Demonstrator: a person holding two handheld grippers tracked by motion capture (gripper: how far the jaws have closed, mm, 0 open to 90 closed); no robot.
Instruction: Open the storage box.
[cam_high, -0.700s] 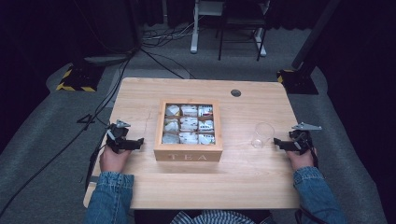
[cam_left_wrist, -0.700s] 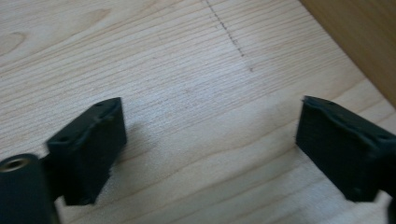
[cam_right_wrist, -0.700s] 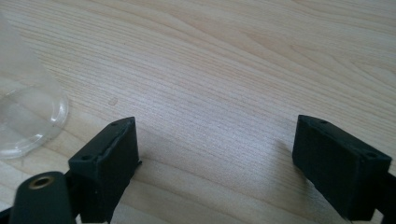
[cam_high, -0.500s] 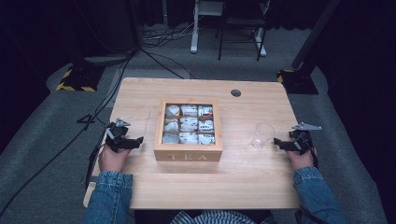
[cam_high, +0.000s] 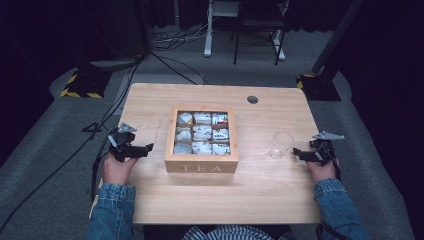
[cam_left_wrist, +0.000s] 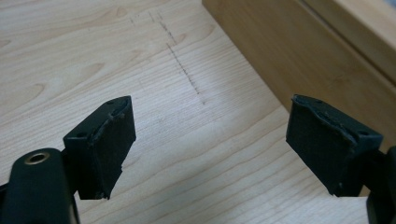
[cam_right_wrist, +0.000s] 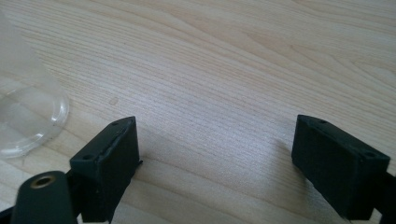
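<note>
A wooden box marked TEA (cam_high: 202, 150) stands at the table's middle, lid off, its compartments packed with several tea bags (cam_high: 202, 132). A clear glass cup (cam_high: 280, 145) stands to the box's right. My left gripper (cam_high: 146, 148) rests on the table left of the box, open, with bare wood between its jaws; the box's side wall (cam_left_wrist: 299, 51) lies just ahead of it. My right gripper (cam_high: 298, 152) rests near the right edge, open and holding nothing, its tips close to the cup, whose base (cam_right_wrist: 23, 116) sits off its left jaw.
The light wooden table (cam_high: 150, 100) has a round cable hole (cam_high: 252, 99) at the back. Beyond it lie grey floor, black cables, white desk legs and yellow-black striped stand bases. Denim sleeves (cam_high: 112, 210) come in from the bottom.
</note>
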